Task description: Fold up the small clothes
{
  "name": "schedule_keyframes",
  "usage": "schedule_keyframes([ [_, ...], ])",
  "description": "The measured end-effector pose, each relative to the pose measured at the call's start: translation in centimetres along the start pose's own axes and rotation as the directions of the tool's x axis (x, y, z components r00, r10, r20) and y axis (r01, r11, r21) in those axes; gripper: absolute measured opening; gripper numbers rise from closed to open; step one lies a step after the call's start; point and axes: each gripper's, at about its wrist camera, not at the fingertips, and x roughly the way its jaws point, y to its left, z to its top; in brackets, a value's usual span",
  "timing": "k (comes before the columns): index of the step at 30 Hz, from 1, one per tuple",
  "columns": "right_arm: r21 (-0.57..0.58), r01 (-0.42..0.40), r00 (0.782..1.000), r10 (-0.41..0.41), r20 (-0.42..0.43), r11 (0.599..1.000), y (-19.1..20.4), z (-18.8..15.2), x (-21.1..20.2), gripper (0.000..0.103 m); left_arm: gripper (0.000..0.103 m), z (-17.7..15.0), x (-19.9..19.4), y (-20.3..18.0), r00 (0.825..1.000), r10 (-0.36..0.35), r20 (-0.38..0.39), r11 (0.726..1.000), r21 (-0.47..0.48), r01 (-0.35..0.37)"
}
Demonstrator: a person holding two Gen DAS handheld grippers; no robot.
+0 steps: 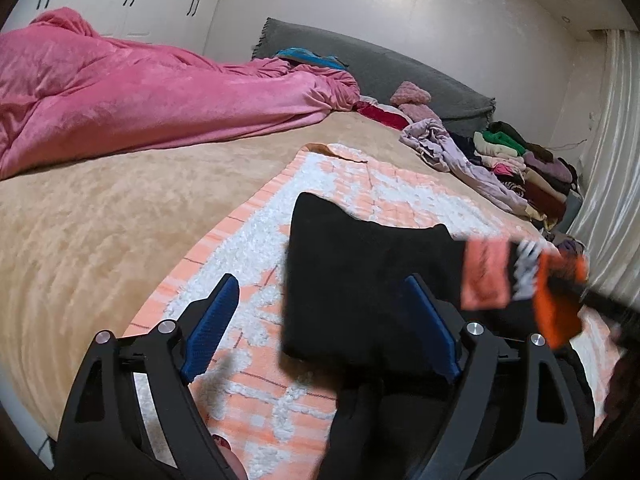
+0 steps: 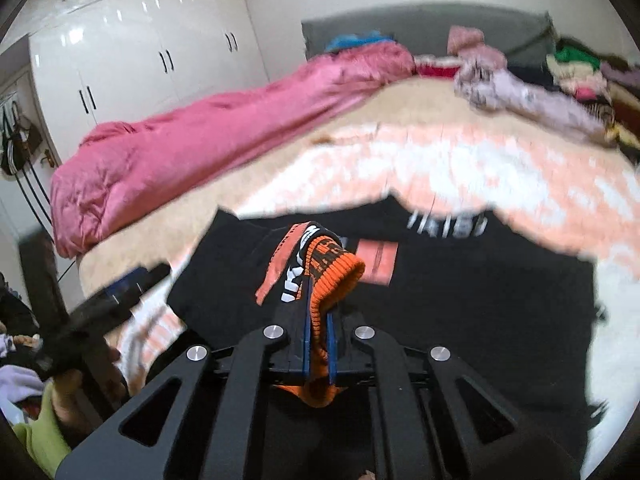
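Your right claw is clamped on the orange ribbed cuff of the black garment, the cuff lifted clear of the fabric below. Your left claw stands apart, nothing pinched; its right pad overlaps the garment's folded edge. The garment lies on the orange-white blanket on the bed. Pink duvet at 10 o'clock in the left view, clothes pile at 2 o'clock. The right view is motion-blurred.
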Motion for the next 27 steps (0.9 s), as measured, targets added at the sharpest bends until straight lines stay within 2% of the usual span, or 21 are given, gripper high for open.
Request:
schedule_keyframes([
  [3, -0.007, 0.036, 0.998, -0.035, 0.061, 0.999, -1.2, 1.7, -2.3, 0.005, 0.078, 0.0, -0.1, -0.1, 1.0, -0.004, 0.007, 1.0, 0.007, 0.004],
  [6, 0.016, 0.091, 0.993, -0.092, 0.08, 0.996, -3.4, 2.7, -3.6, 0.005, 0.078, -0.1, 0.0, -0.1, 1.0, -0.011, 0.0, 1.0, 0.005, 0.011],
  [10, 0.062, 0.164, 0.985, -0.167, 0.04, 0.984, -6.6, 2.6, -3.7, 0.005, 0.078, -0.1, 0.3, -0.5, 1.0, -0.004, -0.004, 1.0, 0.017, 0.004],
  [16, 0.102, 0.222, 0.975, -0.223, -0.003, 0.97, -9.5, 0.9, -2.6, 0.005, 0.078, 1.1, 1.0, -2.5, 1.0, -0.006, -0.03, 0.999, 0.052, 0.008],
  [20, 0.125, 0.25, 0.968, -0.249, -0.023, 0.96, -11.0, 0.0, -2.1, 0.005, 0.078, 2.5, 2.7, -5.5, 0.995, 0.043, -0.088, 0.99, 0.141, -0.03],
  [23, 0.137, 0.261, 0.965, -0.259, -0.035, 0.956, -11.7, -0.4, -1.9, 0.005, 0.078, 3.2, 4.8, -8.0, 0.989, 0.014, -0.146, 0.982, 0.191, 0.014],
  [27, 0.142, 0.272, 0.962, -0.267, -0.053, 0.952, -12.5, -0.8, -1.6, 0.005, 0.078, 2.4, 8.4, -9.4, 0.974, -0.006, -0.226, 0.976, 0.209, 0.055],
])
